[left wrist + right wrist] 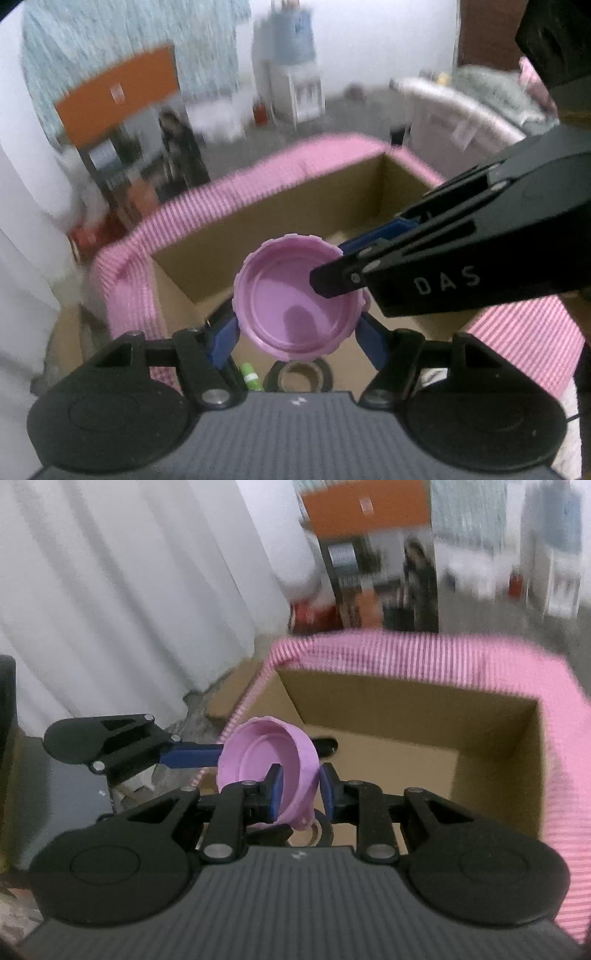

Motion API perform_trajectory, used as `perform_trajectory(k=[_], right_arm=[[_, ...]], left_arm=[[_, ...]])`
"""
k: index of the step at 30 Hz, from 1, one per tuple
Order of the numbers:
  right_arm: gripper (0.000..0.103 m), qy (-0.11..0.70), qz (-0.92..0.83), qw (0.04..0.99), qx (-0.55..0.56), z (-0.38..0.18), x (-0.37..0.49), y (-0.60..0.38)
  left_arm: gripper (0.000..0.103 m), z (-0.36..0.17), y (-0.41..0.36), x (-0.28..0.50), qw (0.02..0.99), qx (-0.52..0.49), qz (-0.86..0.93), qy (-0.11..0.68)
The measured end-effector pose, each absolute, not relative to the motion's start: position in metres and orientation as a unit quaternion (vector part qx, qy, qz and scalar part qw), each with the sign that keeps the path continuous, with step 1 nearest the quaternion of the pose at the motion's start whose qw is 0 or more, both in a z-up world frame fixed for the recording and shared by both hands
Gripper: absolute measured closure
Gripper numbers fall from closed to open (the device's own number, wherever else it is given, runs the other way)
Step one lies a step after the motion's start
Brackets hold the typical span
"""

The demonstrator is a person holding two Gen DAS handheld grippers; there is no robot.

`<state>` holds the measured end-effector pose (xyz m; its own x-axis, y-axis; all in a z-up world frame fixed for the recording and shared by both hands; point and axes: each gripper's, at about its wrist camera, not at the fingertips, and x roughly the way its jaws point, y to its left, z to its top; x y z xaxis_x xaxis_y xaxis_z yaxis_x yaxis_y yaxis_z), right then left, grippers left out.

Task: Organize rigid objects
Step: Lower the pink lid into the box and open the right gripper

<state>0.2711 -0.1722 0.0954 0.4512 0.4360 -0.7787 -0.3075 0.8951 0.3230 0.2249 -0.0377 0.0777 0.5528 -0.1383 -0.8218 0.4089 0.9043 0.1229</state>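
Where cardboard gapes, ridged pink lid (299,302)

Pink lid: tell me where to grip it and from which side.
Grip the pink lid by its upright rim wall, one finger inside and one outside, as the right gripper does. Come from its open side; the lid is a shallow, wide cup, so the rim is the thinnest part.

Lid (299,302) above box (258,229); tape roll (300,376) inside box, below lid.
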Motion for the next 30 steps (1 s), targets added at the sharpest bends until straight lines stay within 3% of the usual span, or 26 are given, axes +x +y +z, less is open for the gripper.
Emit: perform_trajectory(k=[6,15,23,30], right_arm=[[0.082,0.551,0.21,0.804,0.079,0.042,0.328,-0.169],[0.082,0.612,0.196,0.762,0.081,-0.022,0.369,-0.162],[0.08,0.625,0.2,0.749,0.091,-0.052,0.384,-0.161],[0.065,0.597,0.201,0.767,0.121,-0.029,0.376,-0.17]], left_arm=[[0.033,0.025,-0.029,0.288,0.814,0.133,-0.164,0.54],[0.033,-0.015,-0.027,0.32,0.779,0.126,-0.158,0.594],[0.027,-0.018,-0.029,0.326,0.782,0.132,-0.147,0.591],[0.022,0.012,-0.023,0.312,0.81,0.121,-0.152,0.553]])
